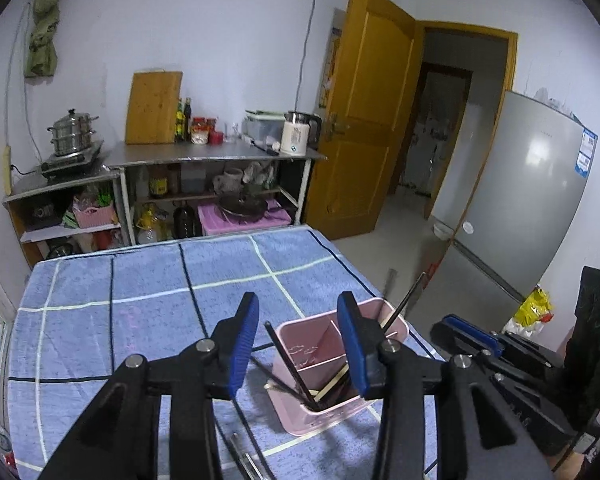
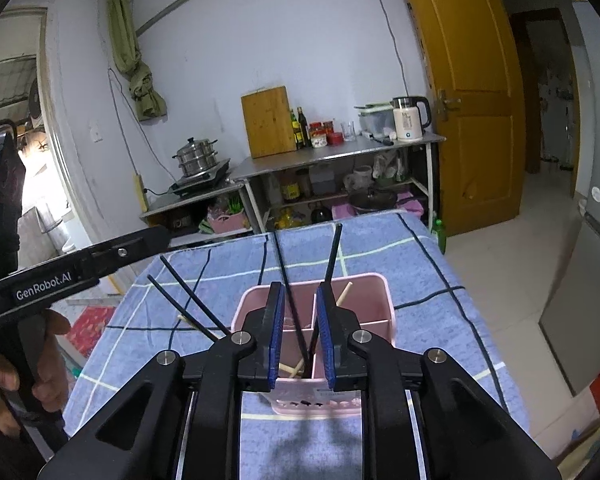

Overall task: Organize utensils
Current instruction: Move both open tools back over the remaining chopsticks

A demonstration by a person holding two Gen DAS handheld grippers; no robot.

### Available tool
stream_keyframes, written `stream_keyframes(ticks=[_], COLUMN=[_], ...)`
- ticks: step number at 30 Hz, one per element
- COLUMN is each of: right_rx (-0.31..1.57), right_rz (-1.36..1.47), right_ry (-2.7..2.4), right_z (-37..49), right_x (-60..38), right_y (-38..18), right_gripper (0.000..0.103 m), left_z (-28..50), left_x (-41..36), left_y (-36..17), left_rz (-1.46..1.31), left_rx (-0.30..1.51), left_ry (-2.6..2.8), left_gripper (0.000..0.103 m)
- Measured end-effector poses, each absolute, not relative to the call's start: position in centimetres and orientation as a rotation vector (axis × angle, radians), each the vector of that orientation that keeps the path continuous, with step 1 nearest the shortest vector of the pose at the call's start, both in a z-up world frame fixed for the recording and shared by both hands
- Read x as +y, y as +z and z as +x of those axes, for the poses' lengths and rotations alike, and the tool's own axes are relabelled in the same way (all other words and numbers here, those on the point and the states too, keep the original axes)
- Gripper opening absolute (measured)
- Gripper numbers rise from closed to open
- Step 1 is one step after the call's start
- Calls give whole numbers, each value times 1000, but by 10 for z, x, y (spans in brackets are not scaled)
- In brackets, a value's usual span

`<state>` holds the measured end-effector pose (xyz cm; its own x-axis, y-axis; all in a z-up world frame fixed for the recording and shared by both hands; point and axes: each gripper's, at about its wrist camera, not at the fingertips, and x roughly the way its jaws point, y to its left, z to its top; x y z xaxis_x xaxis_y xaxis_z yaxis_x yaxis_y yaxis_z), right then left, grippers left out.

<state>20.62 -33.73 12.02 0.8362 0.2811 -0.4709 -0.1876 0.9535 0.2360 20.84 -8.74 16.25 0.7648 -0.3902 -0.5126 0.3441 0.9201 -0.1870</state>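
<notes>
Black chopsticks [image 2: 296,316] stand between the right gripper's [image 2: 300,336] fingers.

Black hand-held gripper [image 2: 300,334] with blue pads [image 2: 278,336], silver screws.

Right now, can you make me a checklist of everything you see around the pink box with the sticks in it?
Surface: blue checked cloth covering the table.
Job's things: pink plastic divided utensil box; black chopsticks and pale wooden chopsticks standing in it.
Clutter: more chopsticks lying on the cloth.
Grippers: left gripper open; right gripper around black chopsticks, grip unclear.
Cables: wall cable.
Surroundings: steel shelf, wooden cutting board, white kettle, yellow wooden door, grey fridge.
</notes>
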Motion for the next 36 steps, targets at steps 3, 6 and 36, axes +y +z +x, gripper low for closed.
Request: stream_keyframes(ticks=[3,6,36], right_rx=[502,488,629], right_rz=[185,184,136], right_ry=[257,268,429], right_z=[193,181,164], right_x=[-337,-334,-281], right_y=[124,125,59], right_gripper=[17,17,17], left_z=[196,183,166], left_x=[-74,-57,4], left_y=[166,165,12], left_rz=[-93,-100,-228], left_rx=[550,534,818], left_ry=[-389,-359,-216], left_gripper=[43,49,37])
